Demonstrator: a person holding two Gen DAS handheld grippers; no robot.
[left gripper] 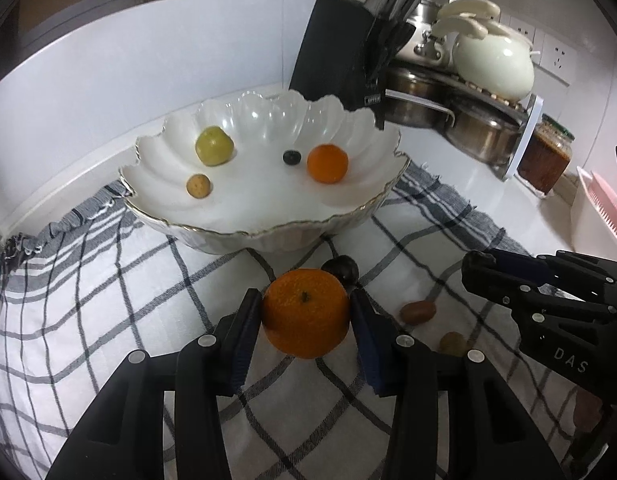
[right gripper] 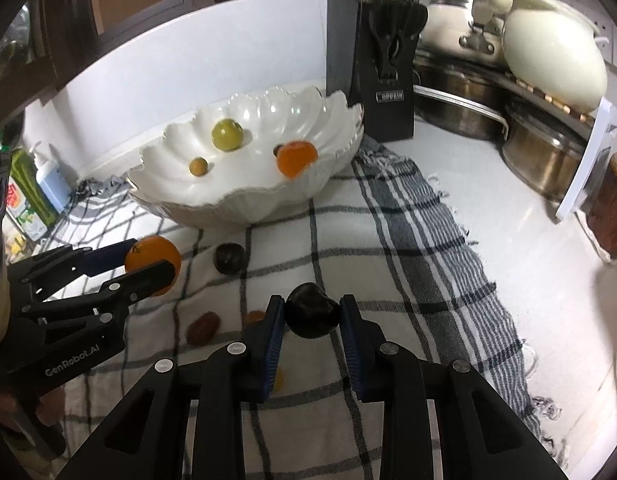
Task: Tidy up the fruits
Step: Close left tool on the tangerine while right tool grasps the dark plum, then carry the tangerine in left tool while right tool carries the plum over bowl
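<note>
A glossy, smooth ceramic finish is being shown by the scalloped white bowl, and highlights are being reflected off its fluted wall. Woven, matt cloth with frayed fringe is being presented by the checked towel. Brushed metal is being displayed by the steel pots. A pebbled, dimpled skin is being seen on the orange, gripped between ribbed blue pads.

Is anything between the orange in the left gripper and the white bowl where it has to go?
Nothing visible blocks it. The left gripper holds the orange above the cloth; a dark fruit lies on the cloth just ahead, low. The bowl is open with free space inside.
</note>
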